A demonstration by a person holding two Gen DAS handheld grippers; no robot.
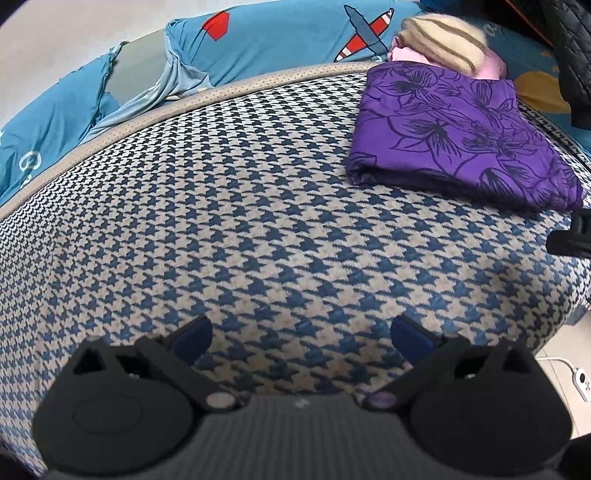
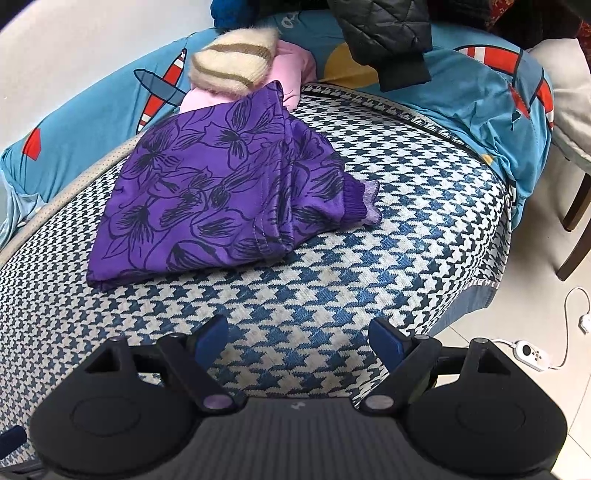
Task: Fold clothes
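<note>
Hovering wide open and empty, the left gripper [image 1: 301,334] and right gripper [image 2: 298,336] each spread blue-padded fingers [image 2: 212,338] over the blue-and-cream houndstooth bed cover [image 1: 258,240]. Beyond both grippers lay the purple, black-flowered folded garment [image 2: 210,192], flat on the cover, its frilled cuff [image 2: 369,201] poking out the right side, probably set aside as finished. Behind that garment sat a fuzzy cream striped knit [image 2: 232,62] atop pink clothing [image 2: 295,66], likely a stack of done items; a black quilted jacket [image 2: 384,33] farther back seemingly awaited folding.

right tool [image 2: 299,338] open, empty | purple garment [image 2: 221,188] folded on houndstooth cover [image 2: 388,229]
</note>
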